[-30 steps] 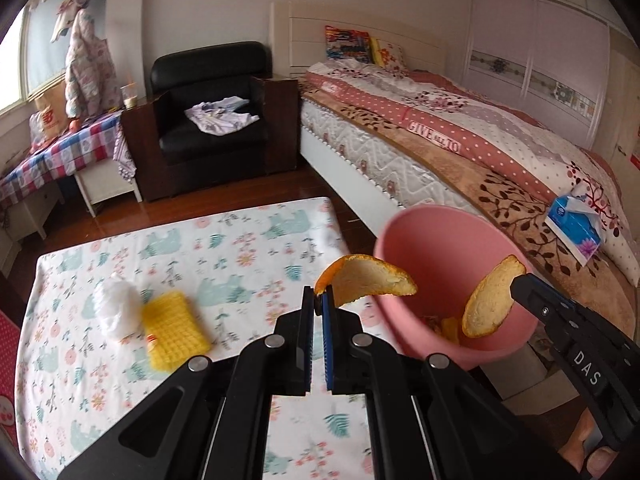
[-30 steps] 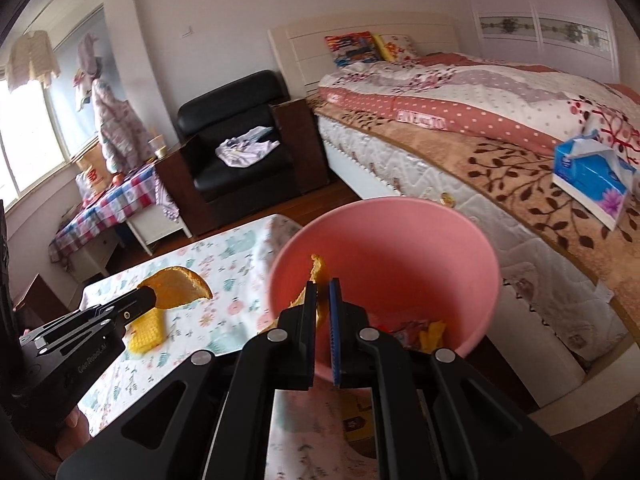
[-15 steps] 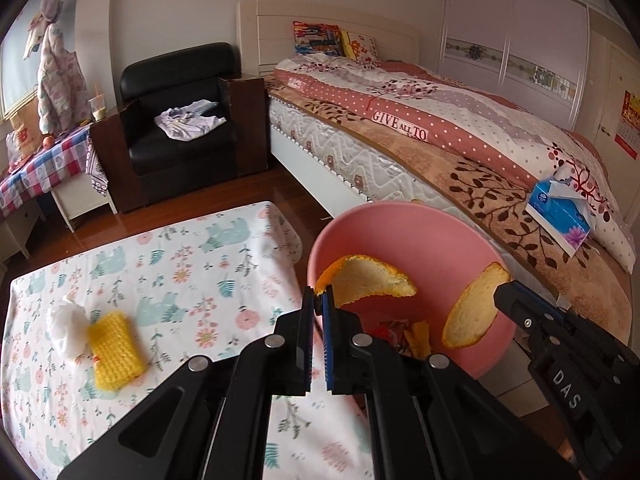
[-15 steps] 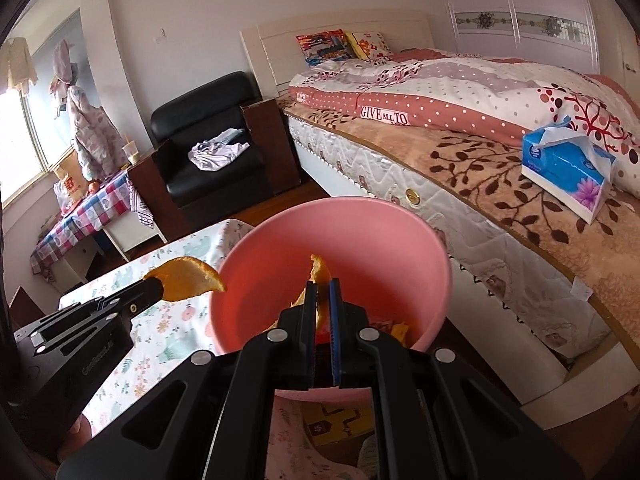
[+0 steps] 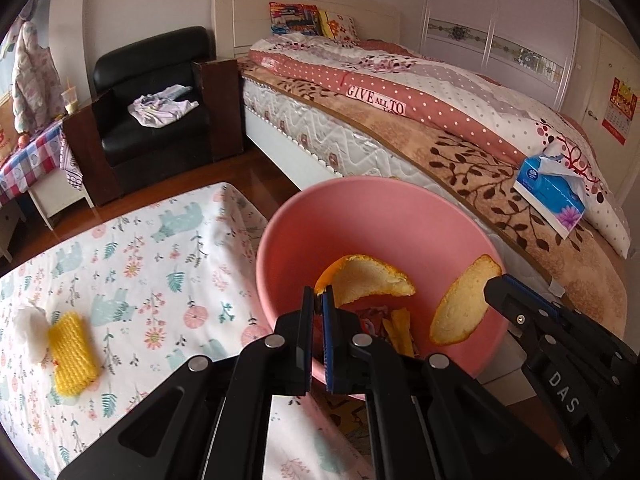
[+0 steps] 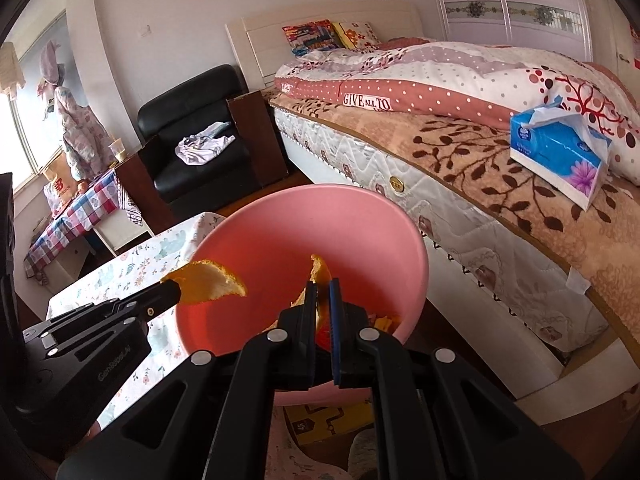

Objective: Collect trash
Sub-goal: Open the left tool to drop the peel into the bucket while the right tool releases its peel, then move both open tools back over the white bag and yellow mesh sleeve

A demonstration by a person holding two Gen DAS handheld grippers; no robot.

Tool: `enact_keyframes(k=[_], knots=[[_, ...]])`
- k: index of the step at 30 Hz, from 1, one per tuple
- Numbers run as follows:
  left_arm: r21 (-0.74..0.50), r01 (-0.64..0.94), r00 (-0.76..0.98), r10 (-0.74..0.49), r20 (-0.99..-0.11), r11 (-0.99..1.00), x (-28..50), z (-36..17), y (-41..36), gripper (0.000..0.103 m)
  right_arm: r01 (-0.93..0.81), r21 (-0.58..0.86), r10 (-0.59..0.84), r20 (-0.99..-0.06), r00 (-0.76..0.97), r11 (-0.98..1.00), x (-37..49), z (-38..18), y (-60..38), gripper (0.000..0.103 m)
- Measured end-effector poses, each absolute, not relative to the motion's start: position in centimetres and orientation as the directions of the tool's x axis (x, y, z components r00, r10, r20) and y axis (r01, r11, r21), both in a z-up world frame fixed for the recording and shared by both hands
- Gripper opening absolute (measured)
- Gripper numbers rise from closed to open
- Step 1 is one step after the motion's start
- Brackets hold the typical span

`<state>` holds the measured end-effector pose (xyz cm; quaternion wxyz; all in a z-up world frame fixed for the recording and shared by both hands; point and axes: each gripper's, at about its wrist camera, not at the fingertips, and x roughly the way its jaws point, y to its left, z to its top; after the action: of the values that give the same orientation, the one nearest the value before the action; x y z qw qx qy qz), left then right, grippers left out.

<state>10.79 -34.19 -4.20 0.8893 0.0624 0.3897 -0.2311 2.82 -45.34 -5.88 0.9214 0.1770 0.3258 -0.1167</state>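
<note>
Both the left gripper (image 5: pixel 318 298) and right gripper (image 6: pixel 323 285) clamp orange peels over the pink bin (image 5: pixel 360 208)

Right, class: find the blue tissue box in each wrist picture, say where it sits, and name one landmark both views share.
Left wrist view: the blue tissue box lies at the right edge, on the bed's brown leaf-patterned blanket.
Right wrist view: the blue tissue box lies upper right, on the same blanket.
Shared landmark: the pink bin, low in the centre of both.
</note>
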Motion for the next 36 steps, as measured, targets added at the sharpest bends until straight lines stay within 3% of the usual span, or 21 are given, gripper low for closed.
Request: enact_keyframes(k=[7,9,11,21,25,26,36], knots=[[-0.081,0.475,0.568,-0.376,-0.732,0.876,10.8,-4.8,-34.7,0.006,0.334,0.259,-0.094,-0.647,0.757,0.906,2.9,-6.2,-45.8,0.006],[-0.088,0.473,0.567,-0.380,-0.731,0.876,10.8,-4.8,-34.6,0.016,0.336,0.262,-0.093,-0.648,0.756,0.905,2.9,-6.3,-45.8,0.006],[-0.082,0.470,0.574,-0.375,-0.728,0.879,10.7,-4.8,-34.5,0.033,0.337,0.264,-0.093,-0.648,0.756,0.904,2.9,-6.3,-45.9,0.006],[-0.072,0.464,0.590,-0.369,-0.719,0.883,10.2,-4.6,-34.0,0.040,0.354,0.276,-0.091,-0.662,0.744,0.894,3.1,-6.7,-46.2,0.008],[-0.070,0.458,0.598,-0.365,-0.713,0.886,10.1,-4.4,-33.5,0.042,0.358,0.301,-0.079,-0.659,0.748,0.884,3.0,-6.9,-46.3,0.030],[-0.071,0.455,0.599,-0.365,-0.713,0.887,10.1,-4.4,-33.3,0.042,0.357,0.303,-0.078,-0.657,0.750,0.883,2.9,-6.8,-46.2,0.031],[-0.082,0.440,0.613,-0.366,-0.700,0.894,9.5,-3.6,-31.5,0.042,0.328,0.294,-0.066,-0.646,0.760,0.898,2.5,-6.0,-44.8,0.032]])
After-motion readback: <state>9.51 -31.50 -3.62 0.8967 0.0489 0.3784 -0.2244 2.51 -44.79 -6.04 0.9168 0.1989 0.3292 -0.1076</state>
